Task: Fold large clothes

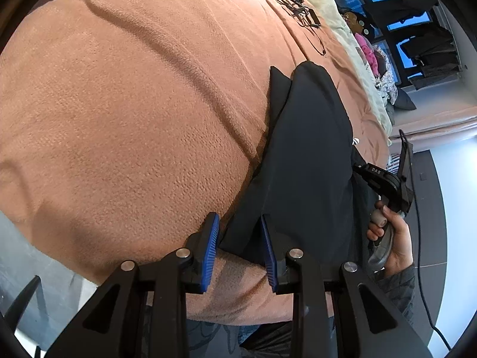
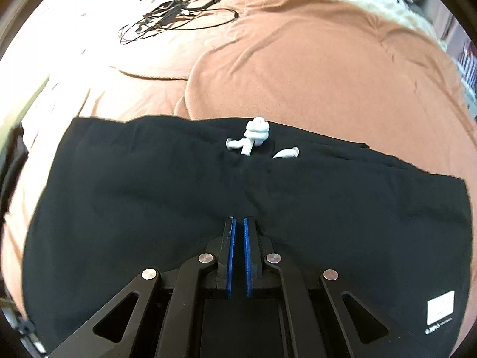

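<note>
A large black garment lies folded on a brown blanket, with a knotted white drawstring at its far edge and a white label at the near right. My right gripper hovers over its middle, jaws nearly closed with a thin gap, nothing visibly between them. In the left wrist view the garment runs away from me; my left gripper is open, its pads straddling the garment's near corner. The right gripper's handle and the hand show at the right.
A tangle of black cables lies on the far side of the blanket, also in the left wrist view. A cream cover and a pile of colourful clothes lie beyond. Grey floor borders the bed.
</note>
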`<state>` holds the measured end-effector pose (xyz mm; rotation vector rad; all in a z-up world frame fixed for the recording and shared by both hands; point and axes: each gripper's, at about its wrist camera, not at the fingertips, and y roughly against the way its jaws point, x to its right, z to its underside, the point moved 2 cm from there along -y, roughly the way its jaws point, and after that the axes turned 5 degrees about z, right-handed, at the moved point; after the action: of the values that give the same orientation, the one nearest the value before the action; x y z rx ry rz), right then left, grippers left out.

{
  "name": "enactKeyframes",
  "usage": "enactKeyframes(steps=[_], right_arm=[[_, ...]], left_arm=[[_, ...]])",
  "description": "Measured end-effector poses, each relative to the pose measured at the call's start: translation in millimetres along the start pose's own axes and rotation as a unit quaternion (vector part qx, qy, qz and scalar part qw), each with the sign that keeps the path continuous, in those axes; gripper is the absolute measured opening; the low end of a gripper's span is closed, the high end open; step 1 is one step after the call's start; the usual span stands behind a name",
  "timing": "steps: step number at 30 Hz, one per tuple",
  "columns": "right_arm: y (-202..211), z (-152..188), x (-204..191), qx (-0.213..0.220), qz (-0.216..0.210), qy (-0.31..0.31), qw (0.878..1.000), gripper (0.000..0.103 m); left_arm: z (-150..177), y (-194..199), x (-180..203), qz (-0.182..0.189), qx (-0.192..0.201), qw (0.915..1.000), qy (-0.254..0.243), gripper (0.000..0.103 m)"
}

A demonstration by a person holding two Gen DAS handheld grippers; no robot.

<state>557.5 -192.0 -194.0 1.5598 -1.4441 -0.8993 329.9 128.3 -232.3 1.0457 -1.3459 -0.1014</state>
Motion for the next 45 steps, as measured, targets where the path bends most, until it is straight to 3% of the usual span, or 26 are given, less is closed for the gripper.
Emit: enactKeyframes(steps=[2,5,6,7,10,12,22,26,29,32,34,37,40,45], right_arm=[[10.2,-0.1,2.1,0.004,0.000,0.002,1.000,0.004],[32.3,3.6,8.8,0.030,-0.007,0.001,1.000,0.033],[42.6,8.2,10.0,0.040,-0.015,0.003,0.999,0.046],[49.6,12.6,9.1,0.047,-0.019,0.006,0.999,0.051],[72.0,29.5,7.9,0.060,-0.029,0.014,0.998,0.051],[83.2,42.1,11.0,0.064,-0.043,0.011,0.997,0.051],[118.3,121.2,26.3,0.076,-0.113,-0.034,0.990,0.051],[121.8,150.0,24.2,0.075,-0.136,-0.046,0.987,0.051],[122.3,168.4,19.1,0.072,-0.146,-0.047,0.986,0.046],[121.2,183.7,14.3,0.065,-0.159,-0.049,0.984,0.037],[120.6,187.9,12.2,0.063,-0.162,-0.052,0.983,0.030],[119.1,190.8,10.9,0.067,-0.157,-0.064,0.983,0.023],[118.4,192.7,7.9,0.067,-0.164,-0.070,0.982,0.020],[104.3,200.3,-0.3,0.054,-0.165,-0.069,0.982,0.014]], left_arm=[[-2.8,-0.3,-3.0,0.013,-0.003,0.9998,0.016,0.029],[-3.2,1.2,-7.6,0.033,-0.010,0.9986,0.039,0.029],[-2.9,0.9,-7.4,0.037,-0.012,0.9983,0.043,0.032],[-2.3,0.8,-6.5,0.045,-0.013,0.9978,0.047,0.041],[0.5,1.4,3.1,0.067,-0.012,0.9968,0.042,0.065],[1.4,1.5,10.2,0.070,-0.007,0.9970,0.033,0.070],[-2.4,-12.6,6.9,0.077,-0.012,0.9960,0.044,0.071],[-2.2,-17.8,9.0,0.069,0.004,0.9970,0.035,0.071],[-2.4,-19.6,13.7,0.053,0.014,0.9982,0.025,0.065],[-4.5,-20.1,15.0,0.026,0.017,0.9993,0.019,0.041],[-5.4,-18.7,16.0,0.027,0.011,0.9994,0.016,0.018],[-6.9,-7.2,25.0,0.039,0.018,0.9990,-0.006,0.015],[-6.9,4.3,43.0,0.041,0.033,0.9980,-0.036,0.014],[-9.1,23.2,81.7,0.074,0.053,0.9928,-0.077,0.012]])
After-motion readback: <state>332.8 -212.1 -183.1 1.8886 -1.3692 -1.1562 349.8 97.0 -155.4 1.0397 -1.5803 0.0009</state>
